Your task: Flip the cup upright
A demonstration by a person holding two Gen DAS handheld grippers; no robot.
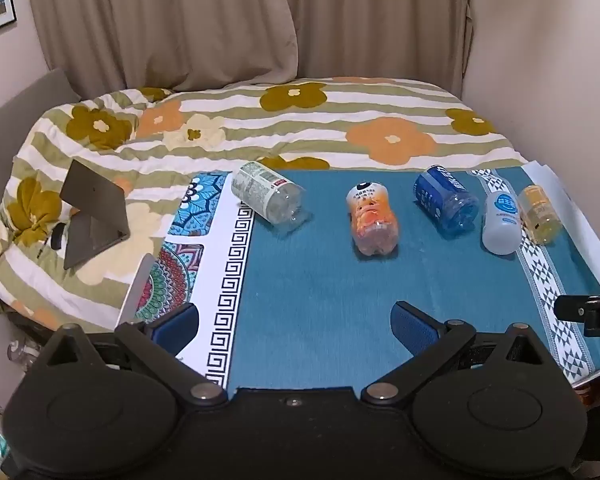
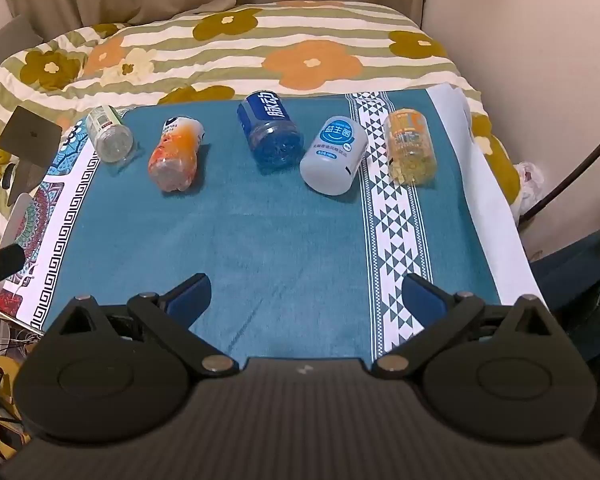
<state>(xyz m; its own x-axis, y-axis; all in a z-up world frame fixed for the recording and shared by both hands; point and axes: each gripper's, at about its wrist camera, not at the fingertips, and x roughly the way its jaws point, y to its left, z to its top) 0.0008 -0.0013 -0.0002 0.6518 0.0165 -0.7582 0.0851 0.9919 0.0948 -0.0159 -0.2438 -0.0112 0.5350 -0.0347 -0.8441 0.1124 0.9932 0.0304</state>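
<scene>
Five cut-bottle cups lie on their sides in a row across the teal patterned cloth [image 2: 284,240], none upright yet. From the left: a clear plastic cup with a green-white label [image 2: 109,133], an orange-printed clear cup [image 2: 175,154], a dark blue cup with white lettering [image 2: 271,130], a pale grey-blue cup with a round blue logo [image 2: 334,157], and a yellow-orange clear cup [image 2: 411,148].

The left gripper [image 1: 296,320] and the right gripper [image 2: 306,294] both hang near the table's front edge, jaws spread wide, grasping nothing.

A good next move is probably to close across one cup's sides at mid-body, lift slightly, then rotate its base down before releasing.
</scene>
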